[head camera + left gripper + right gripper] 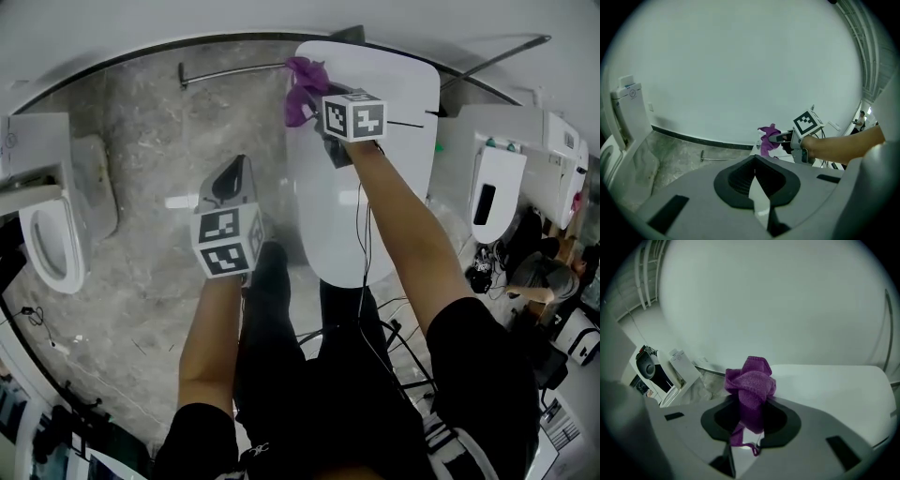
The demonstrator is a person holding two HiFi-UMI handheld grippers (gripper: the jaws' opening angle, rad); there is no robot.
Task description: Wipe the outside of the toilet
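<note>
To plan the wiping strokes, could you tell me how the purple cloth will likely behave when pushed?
Probably floppy: the purple cloth bunches in folds in the right claw, a thin loop dangling below. Likely light and grippy, its nap looks fuzzy, so it may drag and fold on the toilet.
</note>
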